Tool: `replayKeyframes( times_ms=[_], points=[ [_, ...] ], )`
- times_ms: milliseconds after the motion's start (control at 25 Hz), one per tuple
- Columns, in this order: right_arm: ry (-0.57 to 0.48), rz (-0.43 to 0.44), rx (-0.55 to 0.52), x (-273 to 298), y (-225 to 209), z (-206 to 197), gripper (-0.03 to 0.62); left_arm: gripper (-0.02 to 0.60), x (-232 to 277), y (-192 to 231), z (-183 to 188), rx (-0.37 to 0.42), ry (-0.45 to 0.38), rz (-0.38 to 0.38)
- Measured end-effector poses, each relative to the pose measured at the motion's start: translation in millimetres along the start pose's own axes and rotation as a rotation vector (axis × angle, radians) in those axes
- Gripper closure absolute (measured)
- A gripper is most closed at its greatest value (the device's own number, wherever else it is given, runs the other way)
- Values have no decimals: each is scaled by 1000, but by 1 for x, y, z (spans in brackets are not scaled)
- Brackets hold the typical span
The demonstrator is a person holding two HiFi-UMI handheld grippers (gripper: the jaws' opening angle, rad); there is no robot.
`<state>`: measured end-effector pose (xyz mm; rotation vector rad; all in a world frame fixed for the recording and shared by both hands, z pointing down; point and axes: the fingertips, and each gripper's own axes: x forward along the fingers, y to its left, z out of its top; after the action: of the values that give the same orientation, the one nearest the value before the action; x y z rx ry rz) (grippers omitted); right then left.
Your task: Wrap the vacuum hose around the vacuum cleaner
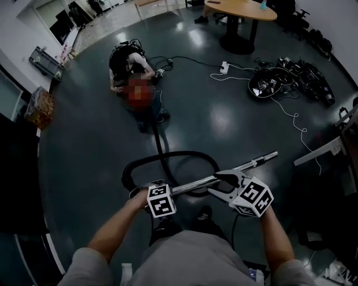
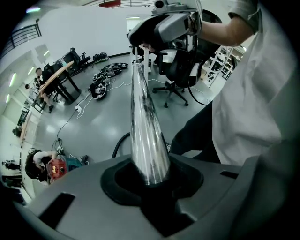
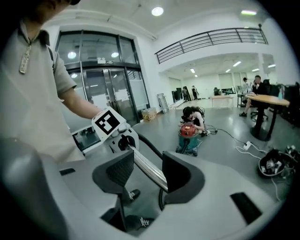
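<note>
Head view: the left tool (image 1: 162, 196) and right tool (image 1: 219, 184) carry the chrome wand (image 1: 257, 161) above the dark floor (image 1: 224, 117). The black hose (image 1: 158, 142) loops below and trails to the red vacuum cleaner (image 1: 144, 96), well apart, where another person (image 1: 127, 60) crouches. Tangled gear (image 1: 279, 81) lies to the right and a round desk (image 1: 240, 10) beyond.

Left gripper view: this tool pinches the wand's end.

Right gripper view: the jaws stand spread, the wand running between them (perhaps brushing one pad).

Nothing is wrapped yet. Next comes a regrip, then carrying the wand over open floor while minding the loop by the feet.
</note>
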<state>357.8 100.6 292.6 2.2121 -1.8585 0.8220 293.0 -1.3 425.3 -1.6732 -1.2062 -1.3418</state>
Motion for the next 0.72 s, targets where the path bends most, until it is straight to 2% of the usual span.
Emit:
replayKeyframes(
  times_ms=[280, 560, 720],
  points=[
    [-61, -14, 218, 10, 6, -18, 404, 449, 16, 5, 1, -117, -66, 19],
    [-46, -180, 465, 42, -28, -30, 404, 448, 28, 31, 4, -240, -148, 9],
    [-75, -219, 635, 64, -42, -32, 402, 448, 24, 43, -2, -326, -208, 19]
  ],
)
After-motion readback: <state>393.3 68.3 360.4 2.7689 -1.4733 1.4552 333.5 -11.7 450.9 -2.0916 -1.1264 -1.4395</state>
